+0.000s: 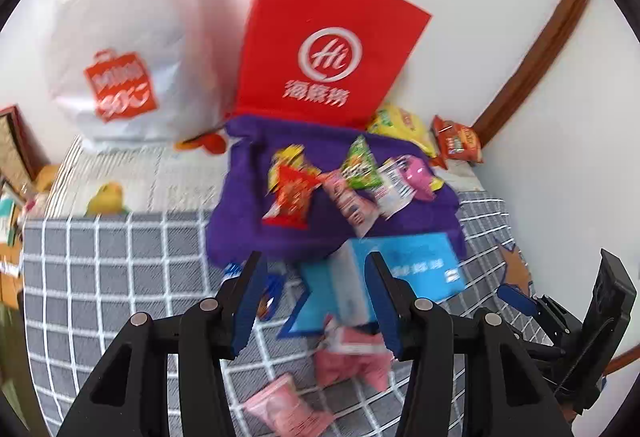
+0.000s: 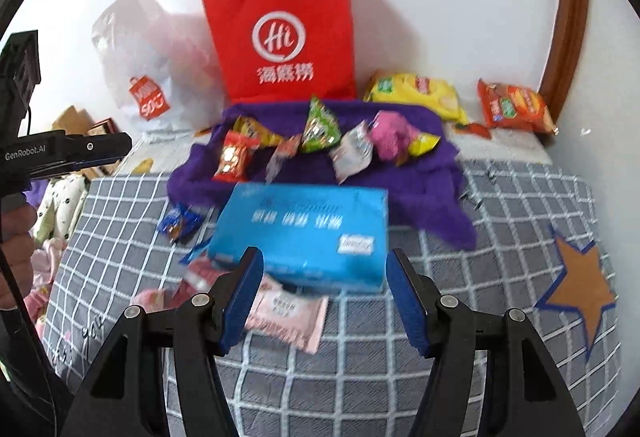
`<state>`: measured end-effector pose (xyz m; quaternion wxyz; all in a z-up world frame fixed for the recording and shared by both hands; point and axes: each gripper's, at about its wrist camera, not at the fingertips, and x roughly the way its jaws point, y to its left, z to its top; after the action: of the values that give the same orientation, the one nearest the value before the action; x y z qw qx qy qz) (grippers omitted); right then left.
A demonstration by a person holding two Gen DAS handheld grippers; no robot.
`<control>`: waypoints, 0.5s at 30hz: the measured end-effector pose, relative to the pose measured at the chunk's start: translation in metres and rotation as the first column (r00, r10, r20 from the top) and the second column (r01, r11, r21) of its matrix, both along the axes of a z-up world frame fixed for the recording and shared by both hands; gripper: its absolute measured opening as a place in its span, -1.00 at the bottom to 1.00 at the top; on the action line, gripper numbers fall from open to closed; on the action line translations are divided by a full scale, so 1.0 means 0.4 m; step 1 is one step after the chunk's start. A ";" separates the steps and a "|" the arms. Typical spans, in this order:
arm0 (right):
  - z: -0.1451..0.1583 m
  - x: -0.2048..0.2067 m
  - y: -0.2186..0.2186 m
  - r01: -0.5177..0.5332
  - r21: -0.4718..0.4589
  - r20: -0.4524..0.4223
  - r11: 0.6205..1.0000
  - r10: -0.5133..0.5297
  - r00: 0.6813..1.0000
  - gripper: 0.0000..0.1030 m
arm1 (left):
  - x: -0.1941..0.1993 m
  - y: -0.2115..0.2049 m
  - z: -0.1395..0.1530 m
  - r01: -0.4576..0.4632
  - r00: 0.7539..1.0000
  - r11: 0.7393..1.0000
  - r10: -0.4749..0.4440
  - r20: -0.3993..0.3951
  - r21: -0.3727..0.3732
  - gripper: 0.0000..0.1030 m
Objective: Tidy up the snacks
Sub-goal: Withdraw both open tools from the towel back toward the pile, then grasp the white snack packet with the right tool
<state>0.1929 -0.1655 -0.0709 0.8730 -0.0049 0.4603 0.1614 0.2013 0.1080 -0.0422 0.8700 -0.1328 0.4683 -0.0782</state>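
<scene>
Several small snack packets (image 2: 320, 141) lie on a purple cloth (image 2: 420, 193) on a grey checked bed. A blue box (image 2: 304, 237) lies in front of the cloth, with pink packets (image 2: 288, 311) at its near edge. In the left wrist view the blue box (image 1: 420, 269) and pink packets (image 1: 352, 357) sit between and below the fingers. My left gripper (image 1: 316, 297) is open above them, empty. My right gripper (image 2: 324, 297) is open, empty, just short of the box. A small blue packet (image 2: 180, 223) lies to the left of the box.
A red paper bag (image 2: 280, 45) stands against the wall behind the cloth, a white plastic bag (image 2: 148, 69) to its left. A yellow chip bag (image 2: 416, 93) and an orange bag (image 2: 512, 105) lie at the back right. The left gripper's body (image 2: 60, 151) shows at the left edge.
</scene>
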 end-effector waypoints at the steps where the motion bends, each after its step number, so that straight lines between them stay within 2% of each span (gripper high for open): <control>1: -0.008 -0.006 0.004 -0.007 0.005 -0.008 1.000 0.007 1.000 0.23 | -0.009 0.009 -0.009 -0.010 1.000 1.000 0.010 -0.007 -0.002 -0.06; 6: -0.062 -0.033 0.041 -0.082 0.030 -0.055 0.996 0.084 0.995 0.23 | -0.050 0.048 -0.053 -0.054 0.997 0.998 0.054 -0.047 -0.015 -0.06; 11: -0.115 -0.059 0.079 -0.156 -0.064 -0.049 0.986 0.153 0.987 0.23 | -0.091 0.063 -0.087 -0.066 0.996 0.998 0.065 -0.061 -0.017 -0.06; 15: -0.145 -0.074 0.086 -0.209 -0.097 -0.044 0.973 0.206 0.978 0.25 | -0.110 0.069 -0.111 -0.081 0.994 0.996 0.079 -0.079 -0.023 -0.06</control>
<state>0.1635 -0.1312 -0.1290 0.8421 -0.0942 0.4795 0.2283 0.1573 0.1355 -0.0866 0.8517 -0.1656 0.4953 -0.0440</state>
